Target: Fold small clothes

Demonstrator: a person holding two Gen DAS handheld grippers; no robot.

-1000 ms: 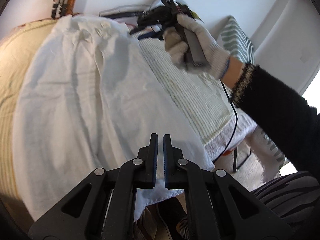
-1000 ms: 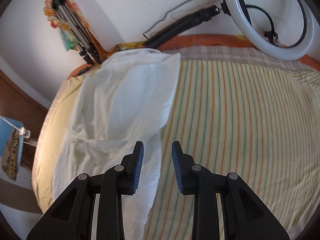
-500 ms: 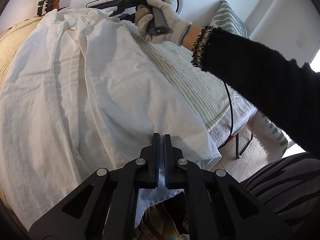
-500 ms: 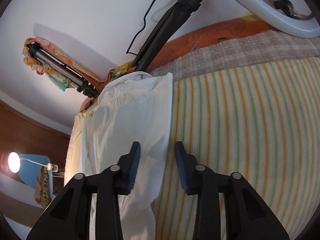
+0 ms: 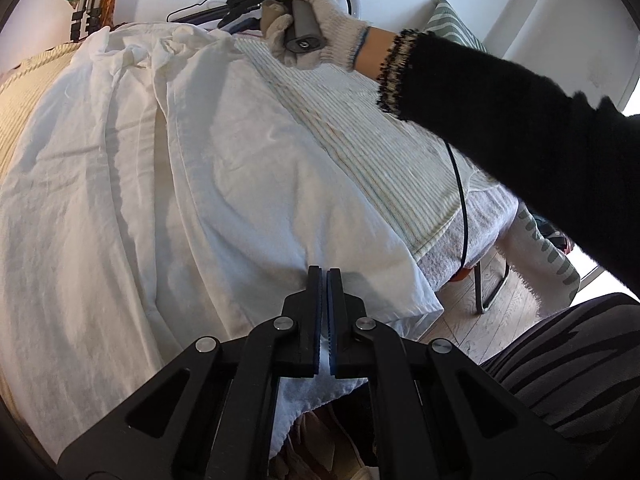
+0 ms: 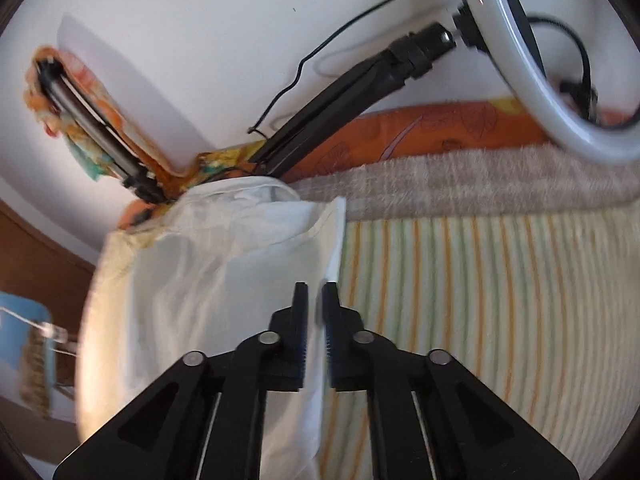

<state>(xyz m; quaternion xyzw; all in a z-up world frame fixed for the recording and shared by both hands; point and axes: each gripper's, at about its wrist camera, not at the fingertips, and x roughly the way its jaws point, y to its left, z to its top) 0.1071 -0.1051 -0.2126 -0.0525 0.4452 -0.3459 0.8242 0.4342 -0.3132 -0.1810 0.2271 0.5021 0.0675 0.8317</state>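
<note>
Left wrist view: white garment (image 5: 192,184) lies spread and creased over a striped bed cover (image 5: 384,148), reaching from the far end of the bed to its near edge, where a corner hangs over the side. Left gripper (image 5: 324,276) has its jaws pressed together on the near hem of the garment; white cloth shows in the slit between the blue pads and below them.

Gloved right hand (image 5: 316,28) with a black sleeve (image 5: 520,132) holds the right gripper's handle at the far end of the garment; a black cable (image 5: 460,200) hangs from it past the bed edge.

Right wrist view (blurred): right gripper (image 6: 315,292) sits at the garment's long right edge (image 6: 224,280), jaws narrowly apart and opening. A strip of the white edge runs between the pads; whether they press on it I cannot tell. Striped cover (image 6: 480,300) lies bare to the right. A ring light (image 6: 532,76) on a black stand (image 6: 344,92) leans at the wall behind
</note>
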